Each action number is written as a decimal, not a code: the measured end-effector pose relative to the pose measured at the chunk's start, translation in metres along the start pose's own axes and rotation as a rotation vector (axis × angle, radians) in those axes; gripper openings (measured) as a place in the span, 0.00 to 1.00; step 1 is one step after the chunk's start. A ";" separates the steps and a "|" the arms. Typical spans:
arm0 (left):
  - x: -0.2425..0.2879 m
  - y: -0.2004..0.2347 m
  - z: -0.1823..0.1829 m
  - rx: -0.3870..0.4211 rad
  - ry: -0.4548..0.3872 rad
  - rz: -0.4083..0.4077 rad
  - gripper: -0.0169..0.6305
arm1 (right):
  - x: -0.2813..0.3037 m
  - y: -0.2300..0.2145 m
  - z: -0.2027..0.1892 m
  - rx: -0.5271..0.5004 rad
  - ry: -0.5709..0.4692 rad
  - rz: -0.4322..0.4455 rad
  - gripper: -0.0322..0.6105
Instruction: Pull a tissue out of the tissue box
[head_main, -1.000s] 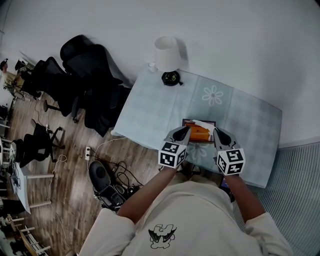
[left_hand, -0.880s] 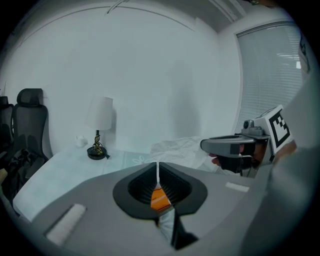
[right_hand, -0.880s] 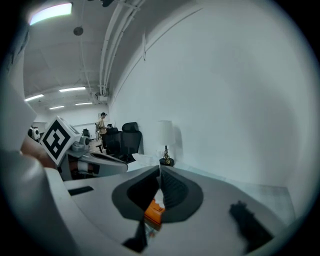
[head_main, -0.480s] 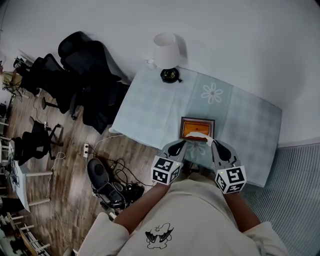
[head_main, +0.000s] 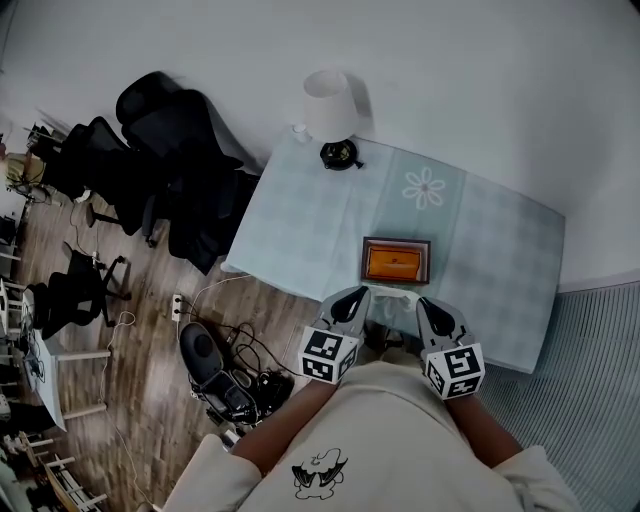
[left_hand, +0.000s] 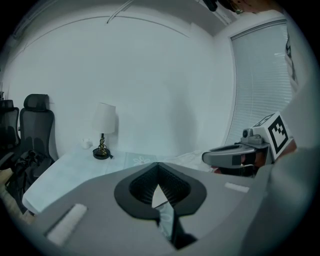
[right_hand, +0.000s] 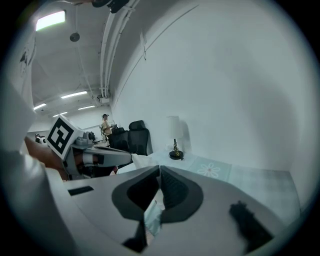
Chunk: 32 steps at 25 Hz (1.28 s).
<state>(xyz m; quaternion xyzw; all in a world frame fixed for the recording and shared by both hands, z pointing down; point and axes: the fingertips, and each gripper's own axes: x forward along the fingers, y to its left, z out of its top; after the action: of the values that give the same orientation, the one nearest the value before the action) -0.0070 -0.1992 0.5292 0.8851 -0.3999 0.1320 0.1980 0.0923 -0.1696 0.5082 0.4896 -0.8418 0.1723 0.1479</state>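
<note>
The tissue box (head_main: 396, 261), dark-framed with an orange top, lies on the pale blue checked table (head_main: 310, 220) near its front edge. A white tissue (head_main: 393, 293) hangs stretched between my two grippers, just in front of the box and clear of it. My left gripper (head_main: 355, 296) is shut on the tissue's left end; a strip of it (left_hand: 161, 199) shows between the closed jaws. On the other end my right gripper (head_main: 428, 306) is shut, with tissue (right_hand: 152, 216) pinched in its jaws. Both grippers hover over the table's front edge, close to the person's chest.
A white-shaded lamp (head_main: 330, 108) and a small white object (head_main: 301, 130) stand at the table's far left corner. A daisy print (head_main: 425, 188) marks the cloth. Black office chairs (head_main: 165, 150) crowd the floor to the left; cables and a dark device (head_main: 215, 365) lie below the table's edge.
Both grippers have drawn back from the box toward the person. The tissue, earlier still rising out of the box's opening, now hangs free between them.
</note>
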 end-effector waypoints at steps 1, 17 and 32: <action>0.000 0.000 0.001 0.000 -0.001 -0.001 0.04 | 0.000 0.001 0.001 -0.001 -0.003 0.002 0.07; 0.001 -0.002 0.002 -0.012 -0.017 0.003 0.04 | 0.003 -0.004 0.003 0.010 0.000 0.003 0.07; 0.002 -0.005 0.003 -0.021 -0.009 0.002 0.04 | -0.001 -0.009 0.009 0.007 -0.015 -0.007 0.07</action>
<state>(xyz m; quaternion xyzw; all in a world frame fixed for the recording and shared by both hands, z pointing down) -0.0018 -0.1986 0.5259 0.8833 -0.4030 0.1239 0.2052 0.1001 -0.1772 0.5008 0.4944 -0.8406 0.1710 0.1404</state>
